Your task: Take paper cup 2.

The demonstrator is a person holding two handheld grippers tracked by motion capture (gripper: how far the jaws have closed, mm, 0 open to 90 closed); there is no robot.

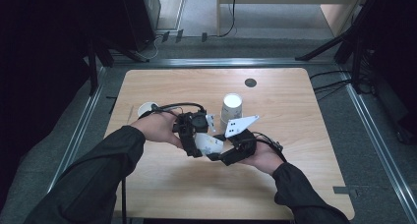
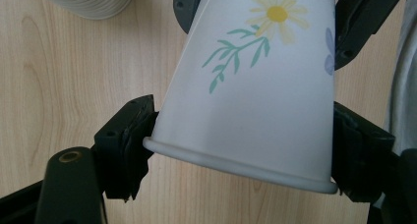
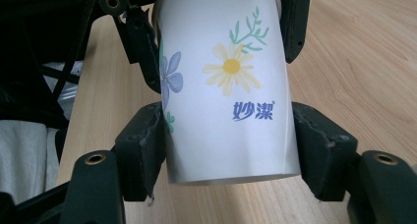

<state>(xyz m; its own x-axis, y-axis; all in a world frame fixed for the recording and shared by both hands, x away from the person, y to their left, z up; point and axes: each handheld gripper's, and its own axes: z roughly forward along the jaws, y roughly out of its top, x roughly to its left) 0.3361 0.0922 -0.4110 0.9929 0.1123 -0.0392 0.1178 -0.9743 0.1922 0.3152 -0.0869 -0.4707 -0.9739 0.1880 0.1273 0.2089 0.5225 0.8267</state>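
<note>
Grippers: your left gripper (image 1: 199, 146) and right gripper (image 1: 215, 154) both clamp one paper cup (image 1: 208, 143).
Progress: handover mid-bench, unfinished; neither has released.

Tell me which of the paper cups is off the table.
The flower-printed white paper cup, clamped between both grippers near the table's middle. The stack of white cups and the cup at the left both stand on the wood.

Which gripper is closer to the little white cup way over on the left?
Left. The left gripper sits just right of the small white cup; the right gripper is farther right, clamping the flowered cup.
</note>
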